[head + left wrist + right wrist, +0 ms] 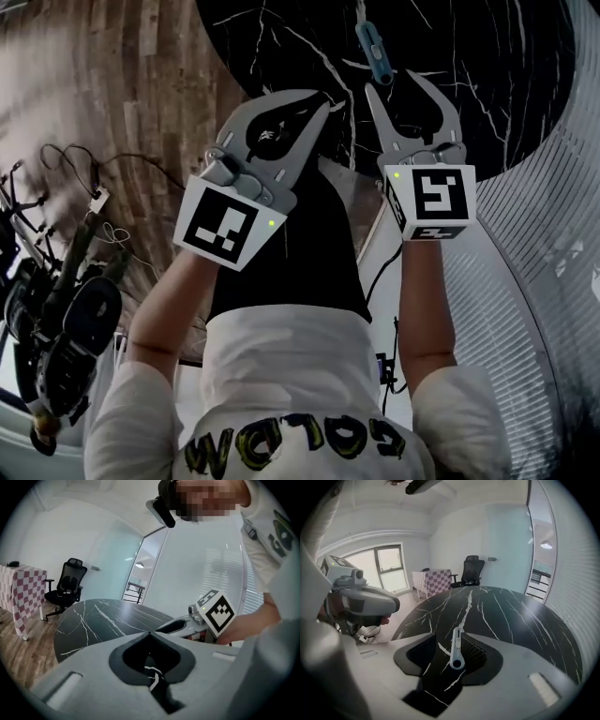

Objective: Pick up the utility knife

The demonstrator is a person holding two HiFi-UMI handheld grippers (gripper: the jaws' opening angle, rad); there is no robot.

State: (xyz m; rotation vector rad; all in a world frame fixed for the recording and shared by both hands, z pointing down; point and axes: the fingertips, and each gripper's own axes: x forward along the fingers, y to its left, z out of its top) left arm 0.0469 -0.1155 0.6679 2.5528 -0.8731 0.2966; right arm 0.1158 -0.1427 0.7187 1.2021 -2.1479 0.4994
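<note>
- Lying flat on the black table [487, 75], the utility knife [457, 648] is framed in the gap between the spread jaws of the right gripper [392, 84]. No pad is seen touching it, and nothing is pinched.
- Its round-holed end is turned toward the jaw roots and its length runs away along the jaw line, so a close across its narrow body is judged possible.
- In the head view the knife is seen just past the jaw tips, so the pick is judged not yet made. A further advance and lowering would be needed first.
- The left gripper [150, 633] is held beside the right one with its jaws pressed together on nothing. It is apparently kept idle so that the approach is not crowded.
- The table top is round, glossy and veined in white, so the slim knife may be expected to slide if nudged by one pad only.
- Beyond the jaw tips an office chair [472, 569] and a cloth-covered table [433, 581] are seen on a wooden floor. Cables and equipment [56, 309] lie left of the left jaws.
</note>
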